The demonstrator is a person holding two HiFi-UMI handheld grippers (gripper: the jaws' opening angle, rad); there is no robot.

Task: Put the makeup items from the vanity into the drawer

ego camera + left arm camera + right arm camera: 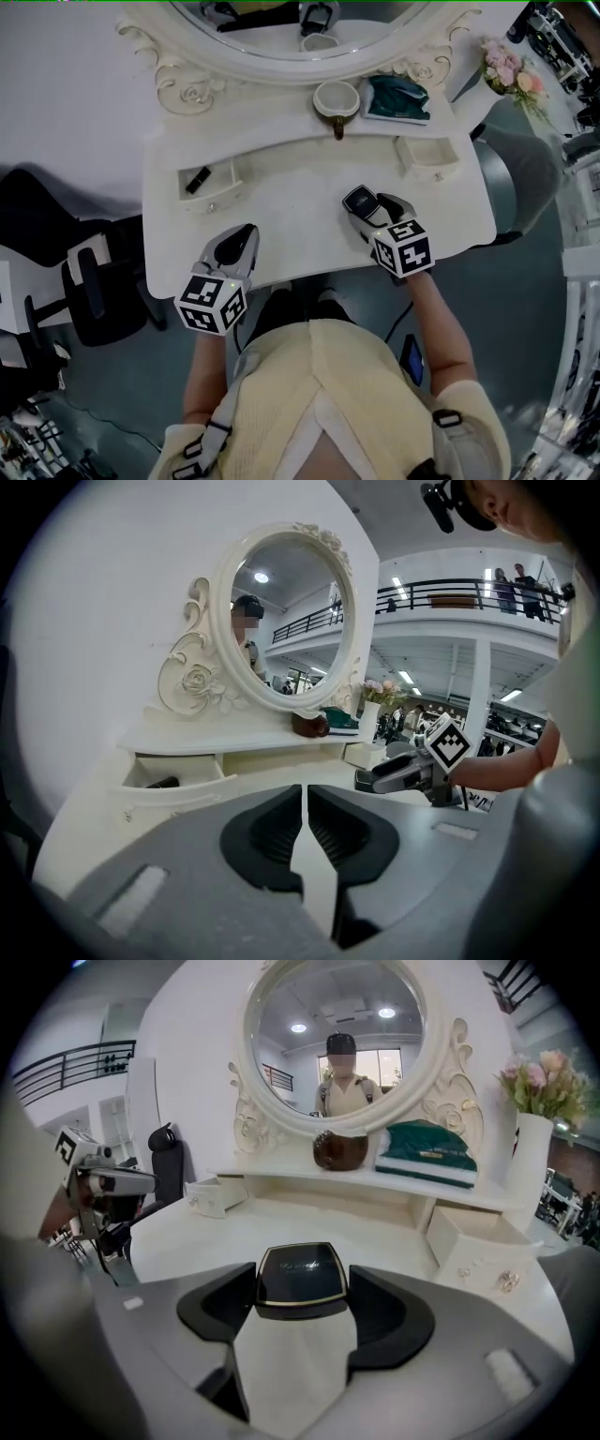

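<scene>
The white vanity (281,220) has its left drawer (217,195) pulled open, with a slim black makeup stick (197,179) lying inside; the same black stick (161,783) shows in the left gripper view. My right gripper (366,208) hovers over the tabletop right of centre, shut on a black square compact (358,199). In the right gripper view the compact (300,1274) sits flat between the wide-set pads (375,1302). My left gripper (246,232) hangs at the table's front edge, shut with nothing in it; its jaws (306,794) stand nearly together.
A second small drawer (429,161) stands open at the right. On the shelf under the oval mirror (291,37) sit a brown-rimmed cup (337,100) and a green box (397,98). A flower vase (509,70) stands far right, a black office chair (89,281) at left.
</scene>
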